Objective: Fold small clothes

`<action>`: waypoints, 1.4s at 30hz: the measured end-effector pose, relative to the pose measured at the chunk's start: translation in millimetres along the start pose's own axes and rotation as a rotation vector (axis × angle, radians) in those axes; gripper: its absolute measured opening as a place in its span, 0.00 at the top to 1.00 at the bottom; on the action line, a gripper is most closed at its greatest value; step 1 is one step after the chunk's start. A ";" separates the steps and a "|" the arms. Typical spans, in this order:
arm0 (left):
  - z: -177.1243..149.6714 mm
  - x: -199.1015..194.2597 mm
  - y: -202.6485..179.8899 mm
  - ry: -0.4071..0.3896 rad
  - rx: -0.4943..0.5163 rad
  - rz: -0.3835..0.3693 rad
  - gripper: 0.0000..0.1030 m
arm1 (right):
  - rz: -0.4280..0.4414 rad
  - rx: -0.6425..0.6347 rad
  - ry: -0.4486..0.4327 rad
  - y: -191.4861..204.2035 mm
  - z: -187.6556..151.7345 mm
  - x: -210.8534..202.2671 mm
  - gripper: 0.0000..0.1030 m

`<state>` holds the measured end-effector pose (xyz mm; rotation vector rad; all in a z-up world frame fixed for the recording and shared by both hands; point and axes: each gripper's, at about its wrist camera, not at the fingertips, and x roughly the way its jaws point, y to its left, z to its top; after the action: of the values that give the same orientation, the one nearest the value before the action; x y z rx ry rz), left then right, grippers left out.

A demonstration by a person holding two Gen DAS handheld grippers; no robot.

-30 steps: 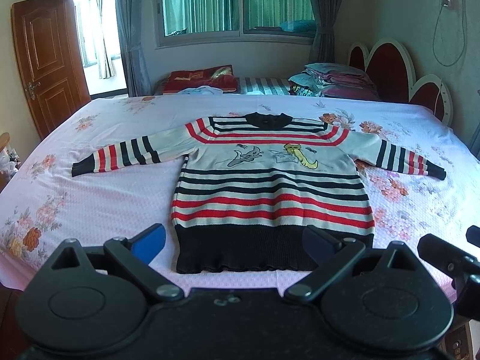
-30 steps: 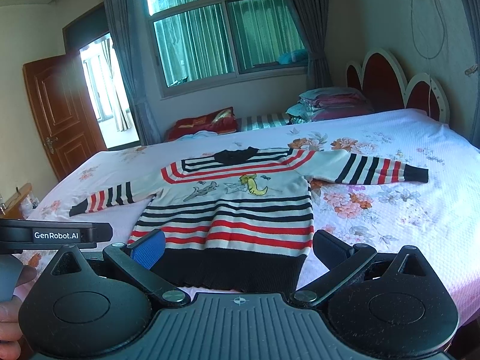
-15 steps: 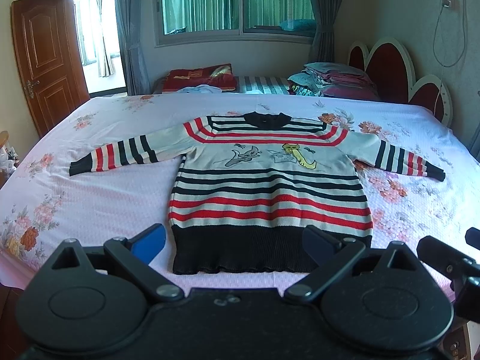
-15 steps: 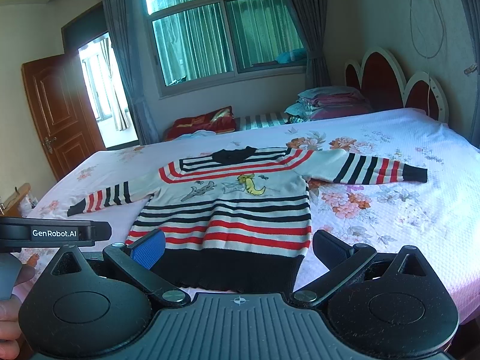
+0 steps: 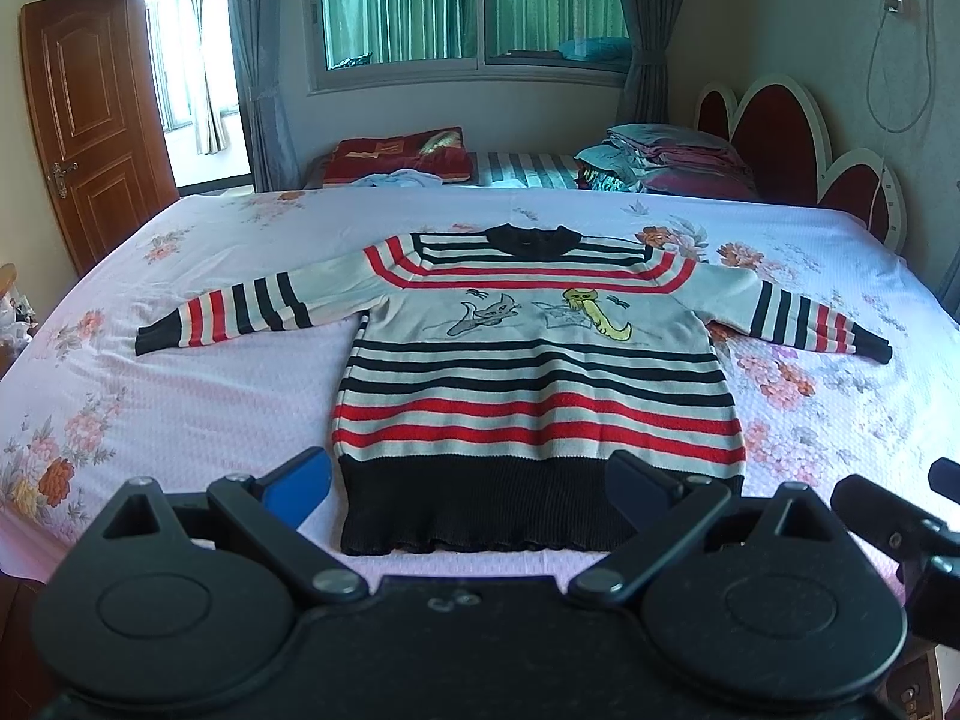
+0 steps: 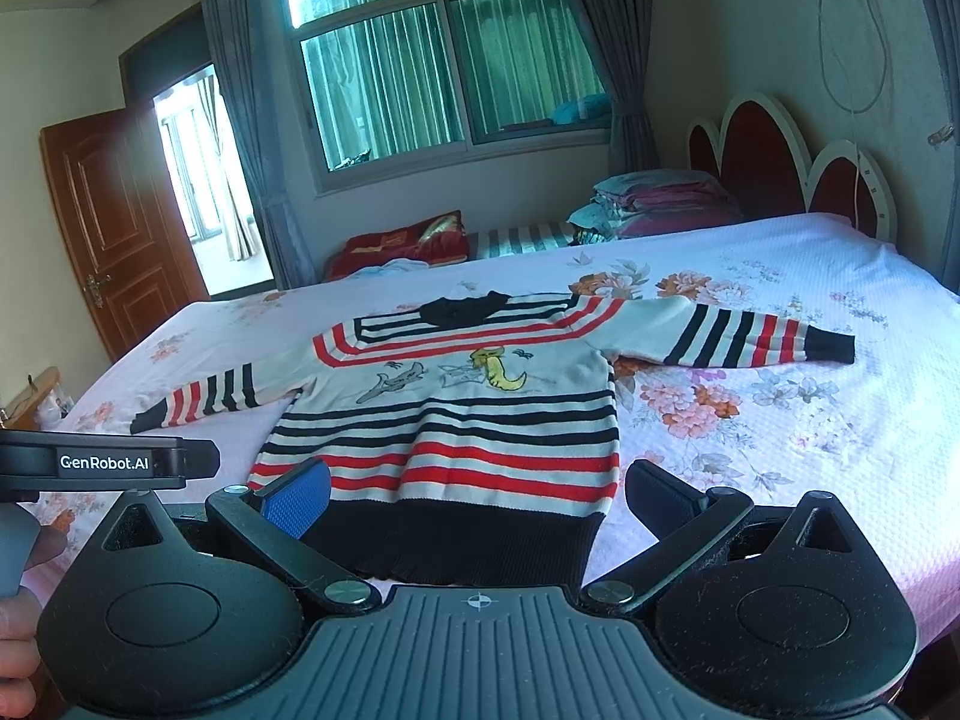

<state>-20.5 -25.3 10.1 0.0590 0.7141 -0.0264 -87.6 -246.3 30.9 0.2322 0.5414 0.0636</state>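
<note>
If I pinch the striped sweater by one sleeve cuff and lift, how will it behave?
Probably floppy: the striped sweater is knit and lies flat on the bed, so the sleeve should drape and trail. The ribbed black hem looks thicker, so it may drag. Likely not slippery against the textured bedspread. Both the left gripper and right gripper are open.

Sunlit bedroom: floral bed point(image 5: 180, 396), curtained window point(image 5: 468, 6), perhaps wooden door point(image 5: 84, 120).

Wooden door point(image 5: 90, 138), curtained window point(image 5: 468, 0), headboard point(image 5: 774, 120)

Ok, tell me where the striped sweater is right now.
The striped sweater lies flat on the floral bedsheet, sleeves spread, hem just ahead of both open grippers, collar toward the window.
</note>
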 end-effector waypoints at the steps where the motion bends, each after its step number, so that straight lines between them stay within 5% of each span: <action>1: -0.1 0.0 -0.1 -0.001 0.000 0.001 0.05 | -0.001 0.001 0.002 -0.8 0.4 1.0 0.00; 18: 0.0 4.6 2.1 0.010 -0.008 0.003 0.05 | -0.009 0.010 0.012 -5.9 -0.4 13.3 0.00; 42: 30.7 67.5 40.1 0.046 -0.050 -0.002 0.05 | -0.059 0.001 0.031 -11.8 11.6 68.6 0.00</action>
<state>52.3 12.5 -9.2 0.0114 0.7609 -0.0093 -22.9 -251.8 3.2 0.2164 0.5784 0.0092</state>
